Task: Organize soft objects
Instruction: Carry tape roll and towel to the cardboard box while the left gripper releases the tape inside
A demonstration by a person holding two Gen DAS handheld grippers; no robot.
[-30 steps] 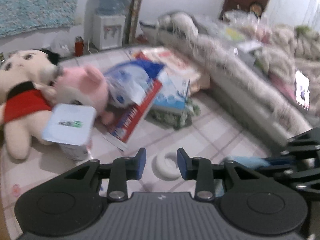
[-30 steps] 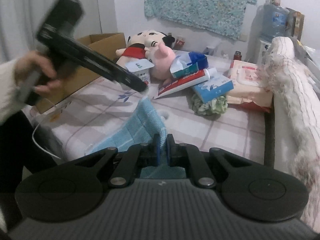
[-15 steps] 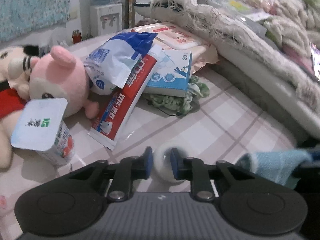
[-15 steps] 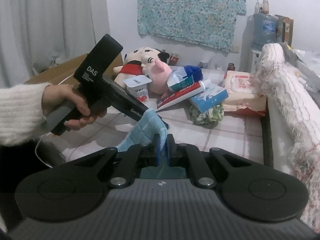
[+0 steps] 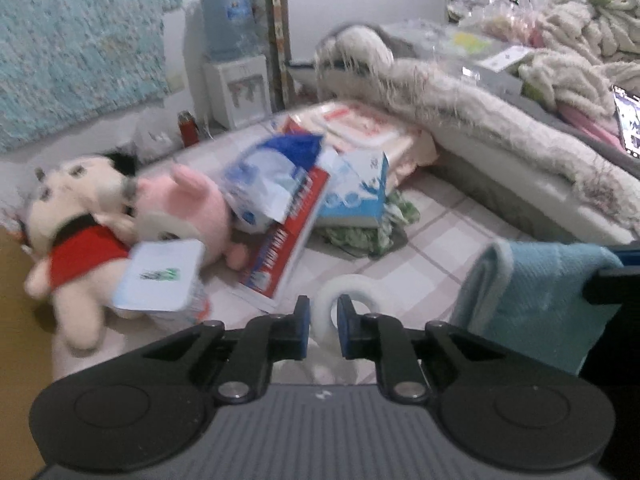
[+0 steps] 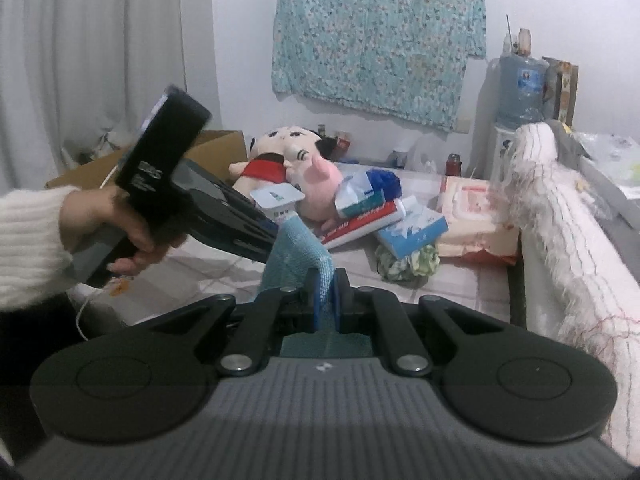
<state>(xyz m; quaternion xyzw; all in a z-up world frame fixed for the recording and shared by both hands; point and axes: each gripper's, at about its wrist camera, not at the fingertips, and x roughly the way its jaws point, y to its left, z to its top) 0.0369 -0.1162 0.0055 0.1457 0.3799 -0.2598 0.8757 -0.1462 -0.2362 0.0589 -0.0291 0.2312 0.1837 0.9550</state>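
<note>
Your right gripper (image 6: 325, 286) pinches the blue towel (image 5: 532, 300), raised over the checked bedcover (image 5: 432, 256): limp and light, it droops, so grip near a folded edge. Your left gripper (image 5: 323, 314) is nipped on the small white tape ring (image 5: 348, 292): light, stiff, best held across its wall. Its lower half is hidden by the fingers, and motion blur smears the plush toys (image 5: 120, 216).

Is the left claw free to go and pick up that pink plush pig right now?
Probably not yet. The left claw is shut on a white ring, so its jaws are occupied. The pink plush pig is also partly covered by a yogurt cup leaning on it.
</note>
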